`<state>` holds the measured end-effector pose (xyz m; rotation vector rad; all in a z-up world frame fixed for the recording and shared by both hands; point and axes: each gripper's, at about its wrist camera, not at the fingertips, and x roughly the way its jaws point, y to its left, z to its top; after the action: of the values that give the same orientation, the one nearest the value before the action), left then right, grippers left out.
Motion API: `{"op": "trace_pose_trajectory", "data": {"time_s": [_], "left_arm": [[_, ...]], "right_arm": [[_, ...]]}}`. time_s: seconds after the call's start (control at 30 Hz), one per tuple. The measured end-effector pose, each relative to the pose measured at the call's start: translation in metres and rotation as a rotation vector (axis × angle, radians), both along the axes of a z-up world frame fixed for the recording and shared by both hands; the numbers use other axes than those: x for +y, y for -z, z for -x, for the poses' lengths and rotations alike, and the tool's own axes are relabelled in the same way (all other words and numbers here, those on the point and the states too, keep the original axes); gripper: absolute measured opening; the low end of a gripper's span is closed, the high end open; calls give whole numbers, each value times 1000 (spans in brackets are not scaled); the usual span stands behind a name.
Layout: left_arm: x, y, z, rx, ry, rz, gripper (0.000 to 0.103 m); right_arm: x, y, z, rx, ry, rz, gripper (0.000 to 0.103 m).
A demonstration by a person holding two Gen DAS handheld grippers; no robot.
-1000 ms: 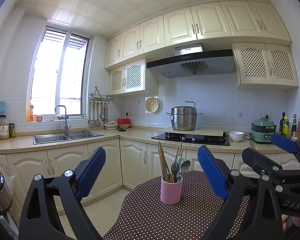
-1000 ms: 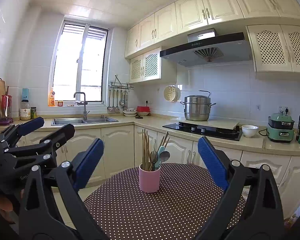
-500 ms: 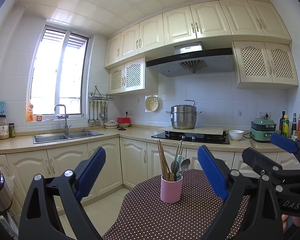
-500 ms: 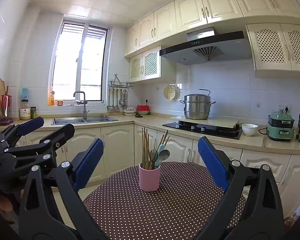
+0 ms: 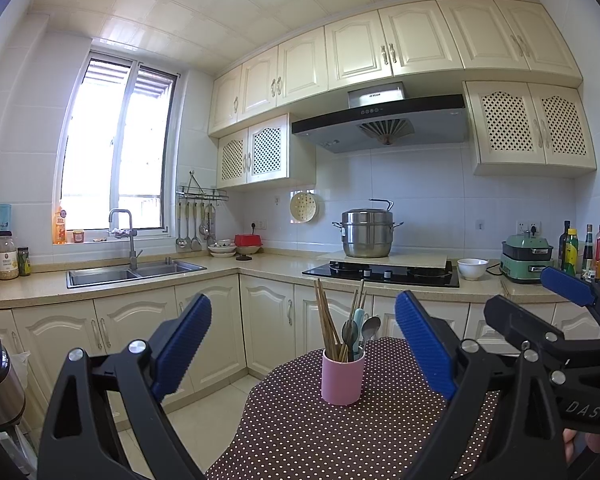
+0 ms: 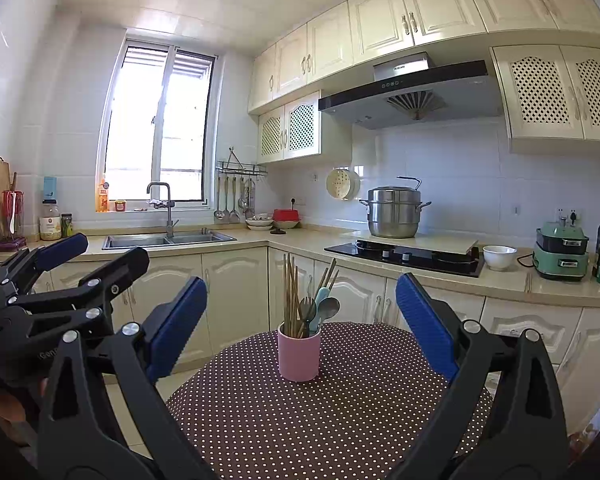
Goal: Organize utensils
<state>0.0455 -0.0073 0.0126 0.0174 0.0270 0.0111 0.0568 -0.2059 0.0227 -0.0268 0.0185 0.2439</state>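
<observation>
A pink cup (image 5: 343,376) (image 6: 299,356) stands upright on a round table with a brown dotted cloth (image 5: 300,432) (image 6: 340,412). Wooden chopsticks (image 5: 325,322) (image 6: 289,296) and several spoons (image 5: 370,327) (image 6: 327,309) stick up out of it. My left gripper (image 5: 303,346) is held open well in front of the cup, with nothing between its blue pads. My right gripper (image 6: 302,328) is open too, level with the left and also back from the cup. Each gripper shows at the edge of the other's view, the right gripper (image 5: 540,300) and the left gripper (image 6: 96,256).
Behind the table runs an L-shaped counter with a sink (image 5: 136,272), a black hob (image 5: 382,274) with a steel pot (image 5: 367,234), a white bowl (image 5: 473,269), a green cooker (image 5: 527,258) and bottles (image 5: 580,248). Floor lies left of the table.
</observation>
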Motion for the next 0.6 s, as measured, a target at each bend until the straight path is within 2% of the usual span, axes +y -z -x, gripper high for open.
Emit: {"op": "trace_pose_trajectory", "data": {"time_s": [0.6], "left_arm": [[3, 5, -6, 16, 3, -1, 92]], "right_arm": [[-1, 2, -4, 7, 0, -2, 94]]}}
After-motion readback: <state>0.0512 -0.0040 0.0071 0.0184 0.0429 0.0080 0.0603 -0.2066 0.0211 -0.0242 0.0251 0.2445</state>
